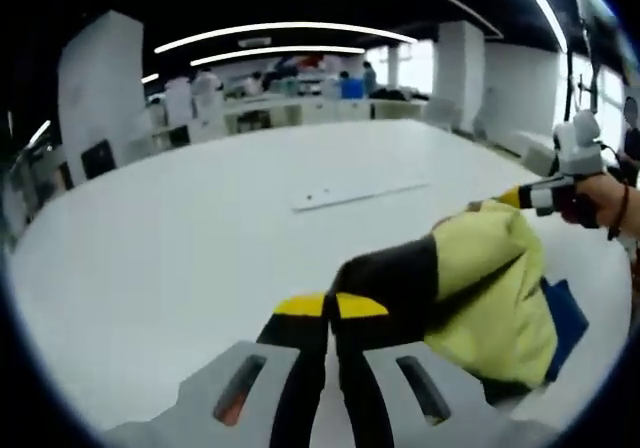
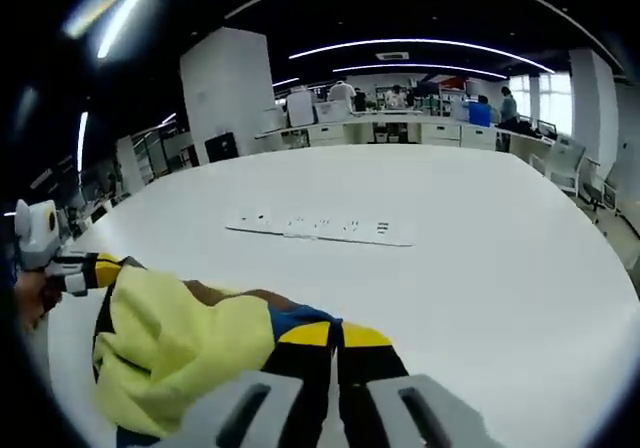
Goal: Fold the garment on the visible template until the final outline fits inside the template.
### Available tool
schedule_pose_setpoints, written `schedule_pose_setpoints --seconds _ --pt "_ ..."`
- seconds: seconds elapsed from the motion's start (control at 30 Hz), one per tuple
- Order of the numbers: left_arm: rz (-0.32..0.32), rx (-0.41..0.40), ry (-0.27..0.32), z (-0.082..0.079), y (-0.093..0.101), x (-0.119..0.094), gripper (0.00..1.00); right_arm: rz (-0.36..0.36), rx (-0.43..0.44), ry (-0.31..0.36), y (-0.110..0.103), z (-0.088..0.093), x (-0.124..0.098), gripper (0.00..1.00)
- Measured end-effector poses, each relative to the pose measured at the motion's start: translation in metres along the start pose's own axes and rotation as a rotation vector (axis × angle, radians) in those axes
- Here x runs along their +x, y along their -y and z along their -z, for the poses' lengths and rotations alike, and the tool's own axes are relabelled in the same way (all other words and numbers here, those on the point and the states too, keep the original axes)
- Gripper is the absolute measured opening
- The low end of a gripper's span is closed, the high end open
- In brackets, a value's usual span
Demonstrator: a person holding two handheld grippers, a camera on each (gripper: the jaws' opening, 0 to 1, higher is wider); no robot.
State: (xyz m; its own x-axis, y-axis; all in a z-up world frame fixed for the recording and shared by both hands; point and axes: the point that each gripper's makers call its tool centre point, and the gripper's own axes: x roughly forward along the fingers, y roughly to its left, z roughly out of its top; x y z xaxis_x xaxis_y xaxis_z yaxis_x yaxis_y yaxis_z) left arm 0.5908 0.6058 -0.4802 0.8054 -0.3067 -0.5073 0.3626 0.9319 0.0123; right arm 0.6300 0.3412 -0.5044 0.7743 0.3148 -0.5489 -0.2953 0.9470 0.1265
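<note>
I've got both grippers, left gripper (image 1: 331,306) and right gripper (image 2: 336,335), pinched shut on the yellow garment (image 1: 495,288), lifted off the table (image 1: 200,258) — folding barely begun.

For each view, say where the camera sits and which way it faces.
Left gripper view: rides the left gripper, facing across the white table; its fingers pinch the yellow garment; the right gripper and a hand enter from the right.
Right gripper view: rides the right gripper, facing likewise; the left gripper enters from the left.
Shared: garment, table, the power strip.
</note>
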Motion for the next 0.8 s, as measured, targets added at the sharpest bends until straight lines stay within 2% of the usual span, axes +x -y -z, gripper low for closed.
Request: schedule_pose_setpoints --seconds 0.13,0.2,0.33,0.5,0.57,0.67,0.8 --pt "0.004 -0.008 -0.04 0.01 0.001 0.005 0.0 0.006 -0.008 -0.049 0.0 0.014 0.003 0.0" --pt "-0.011 -0.045 -0.084 0.019 -0.001 0.007 0.0 0.01 -0.006 -0.07 0.001 0.02 0.005 0.0" --pt "-0.019 -0.033 -0.105 0.026 -0.005 0.012 0.0 0.007 0.022 -0.084 -0.001 0.026 0.006 0.0" --pt "-0.054 -0.016 -0.117 0.027 -0.012 0.008 0.1 0.023 0.058 -0.075 0.002 0.024 0.002 0.09" --pt "-0.061 -0.018 -0.109 0.025 -0.014 0.004 0.17 0.025 0.061 -0.075 0.002 0.022 -0.001 0.14" --pt "-0.063 -0.043 -0.063 0.015 -0.016 -0.006 0.24 0.021 0.068 -0.067 0.0 0.018 -0.011 0.24" --pt "-0.031 -0.085 -0.014 0.007 -0.005 -0.019 0.3 -0.006 0.063 -0.056 -0.007 0.018 -0.026 0.3"
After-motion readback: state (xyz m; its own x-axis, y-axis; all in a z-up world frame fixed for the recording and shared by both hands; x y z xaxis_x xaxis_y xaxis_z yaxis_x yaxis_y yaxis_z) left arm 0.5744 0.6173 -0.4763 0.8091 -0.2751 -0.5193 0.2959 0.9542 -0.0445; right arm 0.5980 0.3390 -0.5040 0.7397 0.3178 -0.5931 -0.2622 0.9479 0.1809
